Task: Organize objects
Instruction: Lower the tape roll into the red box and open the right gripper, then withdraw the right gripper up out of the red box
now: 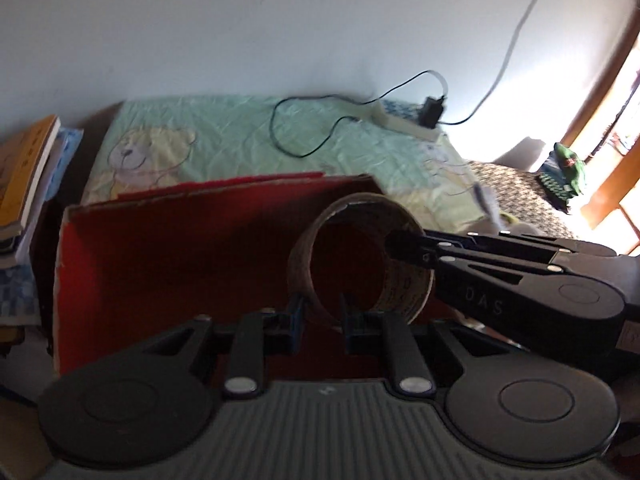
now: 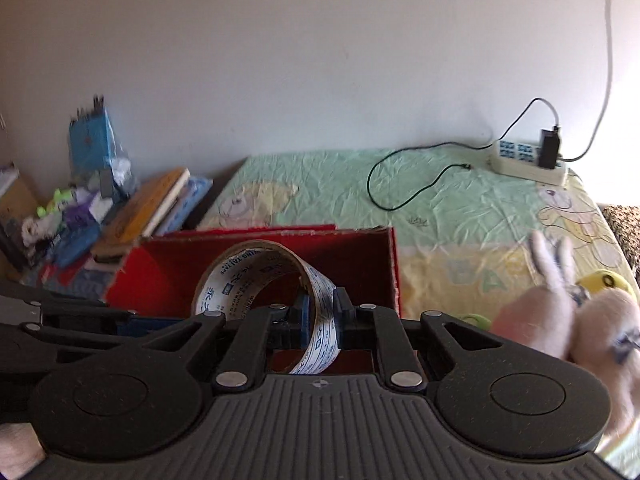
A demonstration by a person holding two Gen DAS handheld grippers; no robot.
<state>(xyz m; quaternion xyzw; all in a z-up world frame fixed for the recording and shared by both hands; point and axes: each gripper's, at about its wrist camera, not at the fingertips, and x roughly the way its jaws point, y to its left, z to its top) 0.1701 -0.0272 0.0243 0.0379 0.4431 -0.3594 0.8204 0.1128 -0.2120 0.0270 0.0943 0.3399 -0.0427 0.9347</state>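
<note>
A roll of tape (image 1: 360, 260) with a printed white core is held upright over an open red box (image 1: 160, 264). My left gripper (image 1: 320, 320) is shut on the roll's lower rim. My right gripper (image 1: 404, 248) comes in from the right and is shut on the roll's right wall. In the right wrist view the tape roll (image 2: 276, 292) sits between my right gripper's (image 2: 320, 312) fingers, above the red box (image 2: 360, 264), with the left gripper (image 2: 96, 320) at the lower left.
The box lies on a green bedsheet (image 2: 440, 208) with bear prints. A power strip (image 2: 528, 160) with a charger and black cable lies at the wall. Stacked books (image 2: 152, 200) and clutter are on the left. A pink plush toy (image 2: 560, 312) lies on the right.
</note>
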